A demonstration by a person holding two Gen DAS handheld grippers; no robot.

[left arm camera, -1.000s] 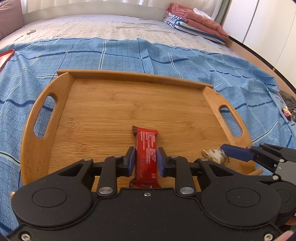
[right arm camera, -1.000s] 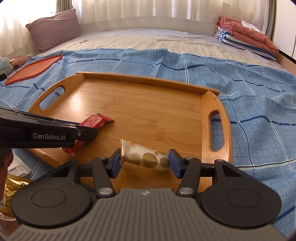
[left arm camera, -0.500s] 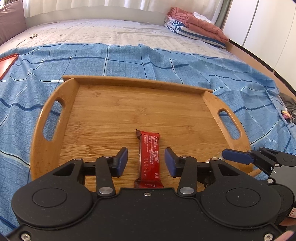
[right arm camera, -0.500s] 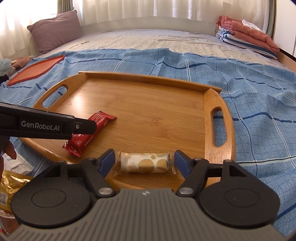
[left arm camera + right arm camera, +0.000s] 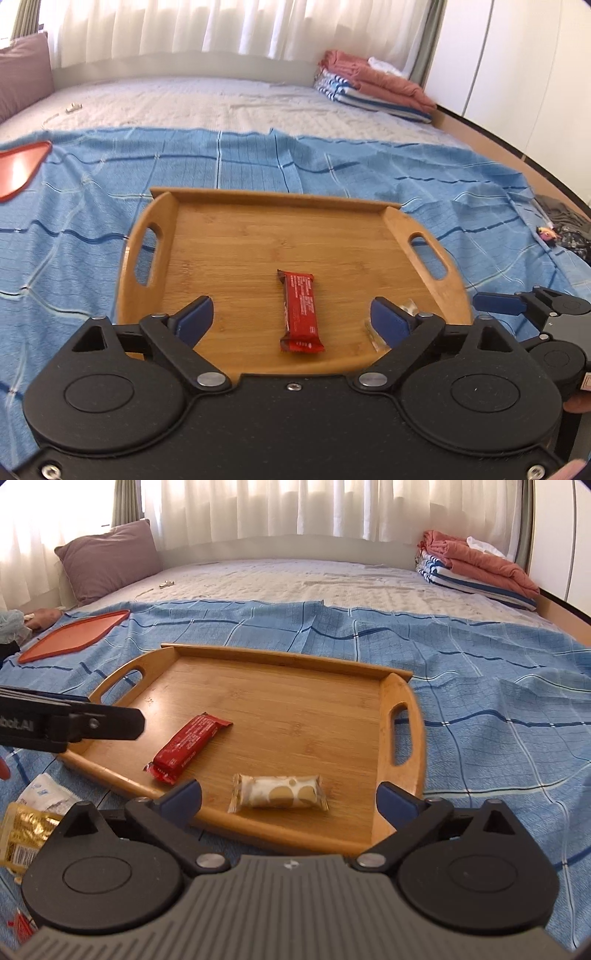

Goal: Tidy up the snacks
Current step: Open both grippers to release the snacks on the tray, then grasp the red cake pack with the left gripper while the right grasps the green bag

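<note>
Left wrist view: your left claw (image 5: 291,319) has just opened wide, leaving the red-wrapped snack bar (image 5: 300,311) flat on the bamboo handled tray (image 5: 258,240). Your right claw (image 5: 289,799) likewise spread, freeing the white gold-spotted packet (image 5: 279,792) — both deposits complete; loose wrappers on the blue checked bedspread (image 5: 480,709) remain.

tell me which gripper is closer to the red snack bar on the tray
Left. The left gripper is open with the red snack bar lying between its spread fingers on the wooden tray. The right gripper is open around the white snack beside it.
</note>
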